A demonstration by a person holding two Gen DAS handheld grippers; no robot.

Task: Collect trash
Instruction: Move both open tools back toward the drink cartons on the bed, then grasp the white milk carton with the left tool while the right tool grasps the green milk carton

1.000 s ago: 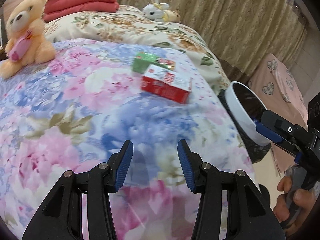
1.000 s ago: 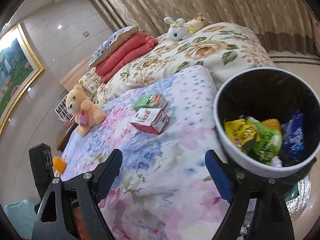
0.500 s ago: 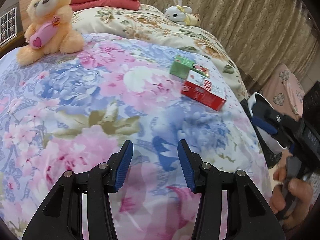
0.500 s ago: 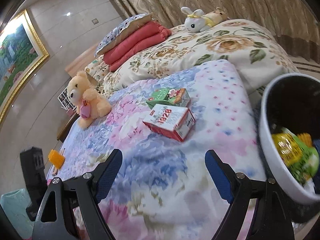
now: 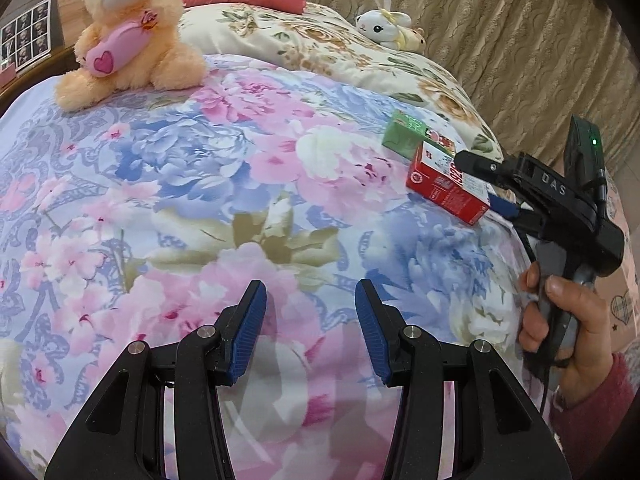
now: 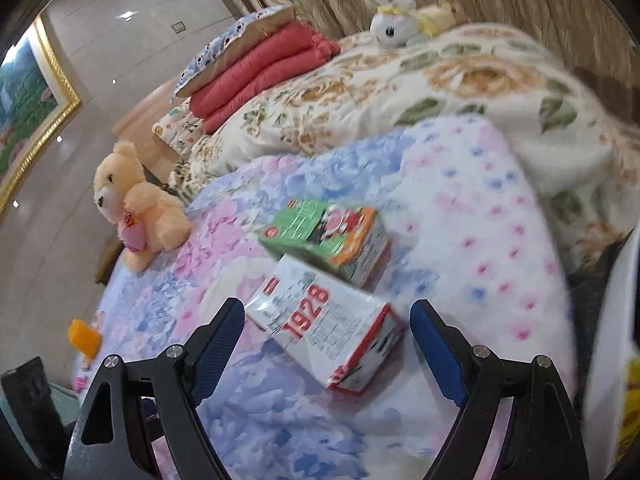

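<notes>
A red and white box marked 1928 (image 6: pixel 328 332) lies on the floral bedspread, with a green box (image 6: pixel 324 232) just behind it, touching. My right gripper (image 6: pixel 326 334) is open, its fingers on either side of the red box and not closed on it. In the left wrist view the red box (image 5: pixel 444 184) and green box (image 5: pixel 404 136) lie at the right, with the right gripper (image 5: pixel 486 186) reaching onto the red box. My left gripper (image 5: pixel 310 320) is open and empty above the bedspread. The white rim of the trash bin (image 6: pixel 612 336) shows at the right edge.
A peach teddy bear (image 5: pixel 132 36) sits at the far left of the bed. A white plush rabbit (image 5: pixel 386 26) lies on the cream floral quilt (image 6: pixel 440 92). Red pillows (image 6: pixel 260 68) are stacked at the head. Curtains hang behind.
My right gripper has swung left from the trash bin and come down over the red box. My left gripper has turned left, bringing the teddy bear closer in view.
</notes>
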